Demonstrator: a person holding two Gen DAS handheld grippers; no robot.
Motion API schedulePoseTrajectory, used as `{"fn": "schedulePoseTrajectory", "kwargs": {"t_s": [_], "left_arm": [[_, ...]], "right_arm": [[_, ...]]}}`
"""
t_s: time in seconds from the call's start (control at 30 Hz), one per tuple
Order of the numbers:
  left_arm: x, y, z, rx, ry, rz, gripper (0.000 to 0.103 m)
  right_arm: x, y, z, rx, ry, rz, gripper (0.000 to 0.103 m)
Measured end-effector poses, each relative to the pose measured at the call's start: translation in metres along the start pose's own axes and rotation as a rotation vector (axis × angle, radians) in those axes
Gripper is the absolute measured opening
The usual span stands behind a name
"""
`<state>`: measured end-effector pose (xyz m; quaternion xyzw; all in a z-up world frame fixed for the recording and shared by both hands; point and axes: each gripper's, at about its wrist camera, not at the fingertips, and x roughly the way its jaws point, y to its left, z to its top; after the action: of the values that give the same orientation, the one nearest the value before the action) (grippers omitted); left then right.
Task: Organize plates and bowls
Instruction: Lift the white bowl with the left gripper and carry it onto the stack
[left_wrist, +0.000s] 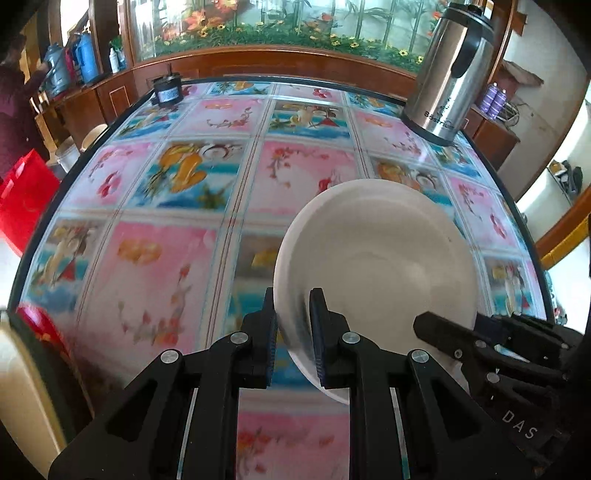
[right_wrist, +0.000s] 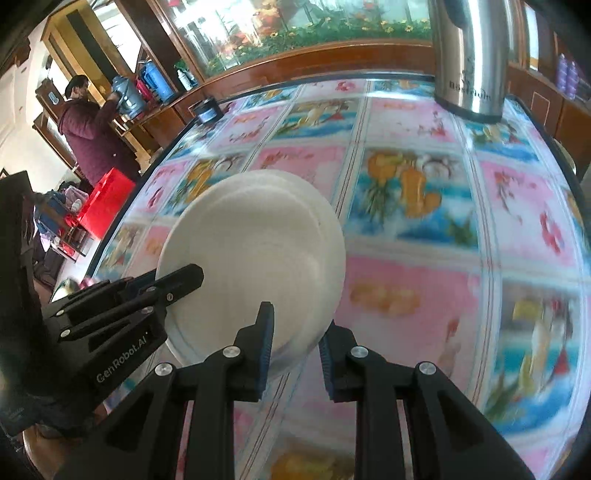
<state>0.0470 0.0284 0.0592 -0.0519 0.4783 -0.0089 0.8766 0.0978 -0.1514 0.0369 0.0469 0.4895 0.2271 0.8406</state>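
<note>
The white plate hangs tilted above the floral tablecloth, on the near side of the steel thermos. The left gripper and right gripper each clench its rim at opposite edges.

Table top with printed floral cover: broad bare stretch across the near, middle and left areas, open to passage. Steel thermos jug stands upright at the far right edge; it blocks that corner. Small dark round container sits at the far left corner, well apart from the jug. White plate is held tilted above the near right area by both grippers, taking up that space. Wooden cabinet front bounds the far side.
</note>
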Motion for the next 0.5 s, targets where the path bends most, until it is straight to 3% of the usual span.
{"fn": "schedulePoseTrajectory", "kwargs": {"t_s": [0.5], "left_arm": [[-0.043, 0.025, -0.067, 0.042, -0.037, 0.026, 0.016]], "right_arm": [[-0.014, 0.047, -0.065, 0.008, 0.002, 0.018, 0.025]]}}
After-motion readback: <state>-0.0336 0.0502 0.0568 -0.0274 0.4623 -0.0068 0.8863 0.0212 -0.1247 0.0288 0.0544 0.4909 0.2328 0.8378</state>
